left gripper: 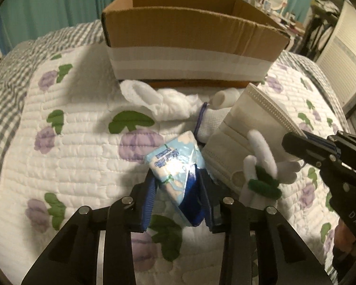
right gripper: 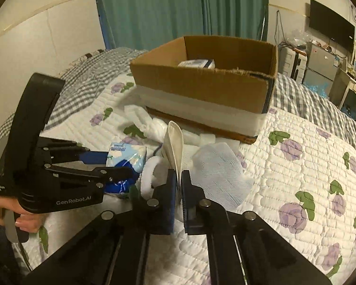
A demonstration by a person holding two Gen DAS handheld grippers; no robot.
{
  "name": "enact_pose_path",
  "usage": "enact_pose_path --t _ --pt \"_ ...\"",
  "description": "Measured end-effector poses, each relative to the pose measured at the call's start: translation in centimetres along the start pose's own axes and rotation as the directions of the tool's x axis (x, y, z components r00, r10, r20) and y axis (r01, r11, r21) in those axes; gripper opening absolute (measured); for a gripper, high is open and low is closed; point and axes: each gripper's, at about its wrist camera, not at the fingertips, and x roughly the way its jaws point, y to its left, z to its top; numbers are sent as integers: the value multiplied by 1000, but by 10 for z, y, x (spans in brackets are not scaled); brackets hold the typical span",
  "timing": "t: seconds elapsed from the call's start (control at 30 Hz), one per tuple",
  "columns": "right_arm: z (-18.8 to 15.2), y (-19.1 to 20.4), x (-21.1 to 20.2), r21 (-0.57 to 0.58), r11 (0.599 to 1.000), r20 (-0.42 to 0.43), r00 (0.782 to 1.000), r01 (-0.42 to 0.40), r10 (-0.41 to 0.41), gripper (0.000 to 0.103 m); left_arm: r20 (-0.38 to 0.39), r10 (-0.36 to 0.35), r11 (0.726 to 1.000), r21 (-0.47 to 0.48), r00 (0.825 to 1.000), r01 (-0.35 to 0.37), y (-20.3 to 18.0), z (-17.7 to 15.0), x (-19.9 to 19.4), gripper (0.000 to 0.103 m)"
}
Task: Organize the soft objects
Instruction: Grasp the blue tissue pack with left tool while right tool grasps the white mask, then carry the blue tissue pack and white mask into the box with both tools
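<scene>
My left gripper (left gripper: 178, 182) is shut on a blue-and-white tissue pack (left gripper: 175, 163), held just above the quilt; it also shows in the right wrist view (right gripper: 127, 158). My right gripper (right gripper: 178, 178) is shut on the edge of a beige face mask (right gripper: 174, 144), which stands upright between its fingers; in the left wrist view the mask (left gripper: 251, 121) rises toward the right gripper (left gripper: 294, 142). An open cardboard box (left gripper: 189, 35) stands on the bed behind, with a small white-and-blue pack (right gripper: 197, 63) inside.
On the flowered quilt (left gripper: 71, 130) lie a white-and-green plush flower (left gripper: 261, 166), crumpled white tissue (left gripper: 154, 99), a white rolled item (left gripper: 223, 98) and a white gauze bundle (right gripper: 220, 173). Furniture and a television stand to the right of the bed.
</scene>
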Motion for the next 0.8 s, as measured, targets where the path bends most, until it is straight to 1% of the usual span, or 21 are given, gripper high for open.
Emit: enact_pose_path --t 0.3,0.4,0.5,0.63,0.8 --pt "10 2 -26 13 999 84 995 51 -52 3 31 20 1000 -3 999 -20 7 6 -12 31" --pt "13 4 -34 20 998 106 993 57 -58 3 54 32 999 -11 998 -32 9 10 -18 31" --pt "16 6 -42 23 998 130 989 63 -65 3 93 44 999 -7 995 -44 11 10 -32 31" --pt "19 10 -56 14 997 162 984 76 -77 3 168 51 999 8 984 -53 8 11 -51 31" --pt "24 17 -74 7 997 209 975 81 -80 3 261 57 997 40 964 -69 2 18 -77 31"
